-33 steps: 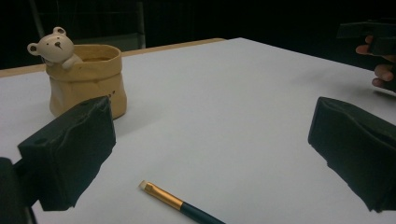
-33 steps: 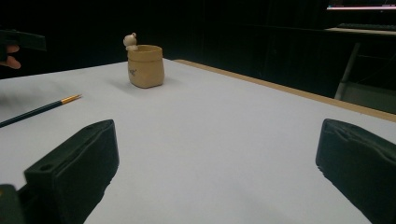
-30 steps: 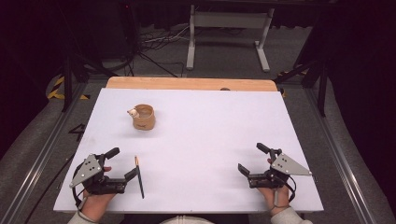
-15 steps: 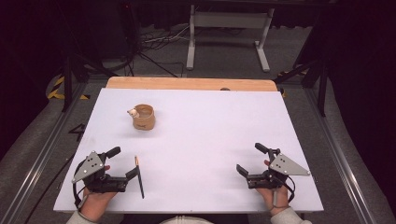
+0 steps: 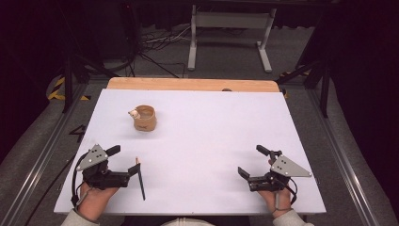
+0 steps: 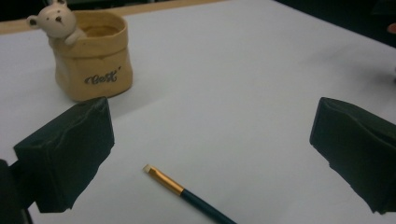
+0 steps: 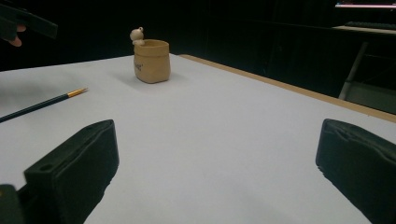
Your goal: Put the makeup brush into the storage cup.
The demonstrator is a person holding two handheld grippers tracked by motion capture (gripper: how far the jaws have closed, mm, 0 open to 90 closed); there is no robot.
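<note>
The left gripper (image 5: 123, 165) rests at the near left part of the white table (image 5: 211, 141), and its jaws stand wide apart with nothing between them. The paintbrush (image 5: 139, 180) lies flat on the table just beside its right jaw, not touching it as far as I can tell. In the left gripper view the bristle end (image 6: 148, 169) points toward the beige cup (image 6: 93, 56) with a small bear on the rim, and the dark handle runs back toward the person. So the long axis goes roughly near to far. The right gripper (image 5: 256, 165) is well apart from the brush, also wide open and empty. I judge the left one is nearer for the pick.
</note>
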